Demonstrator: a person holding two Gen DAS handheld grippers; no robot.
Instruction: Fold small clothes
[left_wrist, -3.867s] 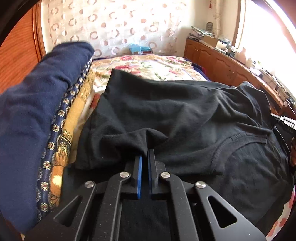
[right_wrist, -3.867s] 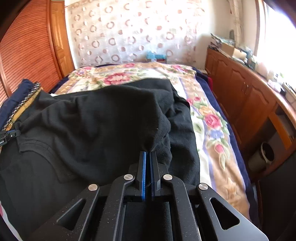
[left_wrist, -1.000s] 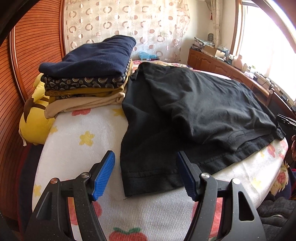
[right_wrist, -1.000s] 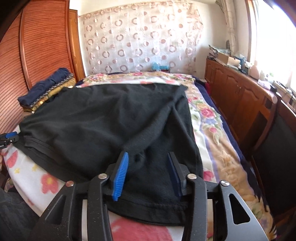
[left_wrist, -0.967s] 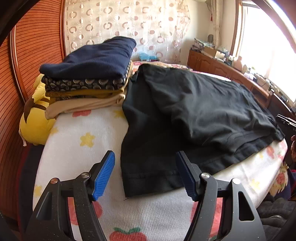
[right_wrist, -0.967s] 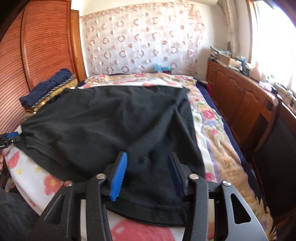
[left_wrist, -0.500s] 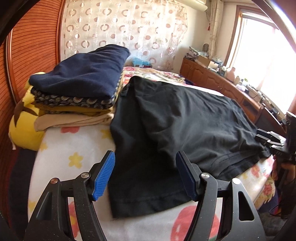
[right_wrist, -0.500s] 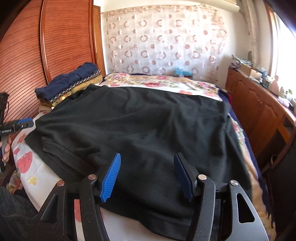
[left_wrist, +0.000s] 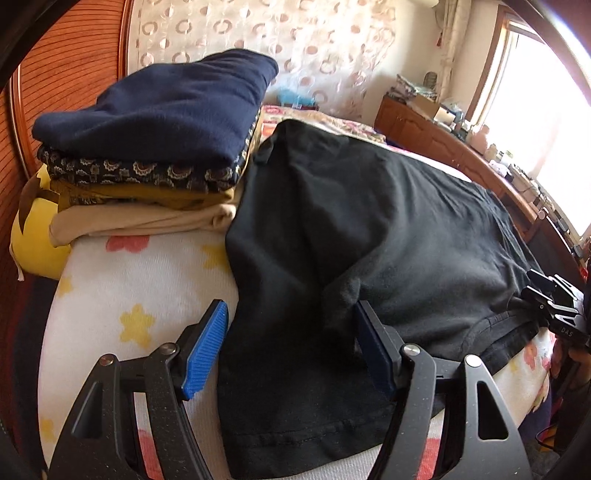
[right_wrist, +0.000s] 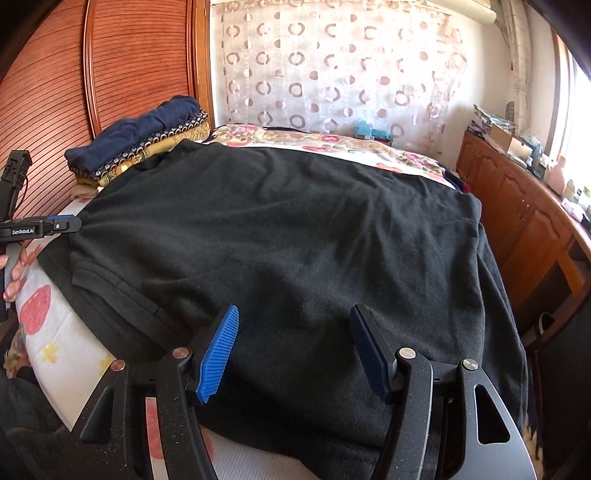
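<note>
Matt black knit garment (right_wrist: 295, 229)

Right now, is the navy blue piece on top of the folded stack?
Yes, the navy blue garment lies uppermost on the folded stack, above the patterned, mustard and beige layers.

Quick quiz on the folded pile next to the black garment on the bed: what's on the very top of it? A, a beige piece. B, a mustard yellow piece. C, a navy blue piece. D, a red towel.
C: the navy blue piece lies on top of the folded pile, above the patterned, mustard and beige layers, beside the black garment.
</note>
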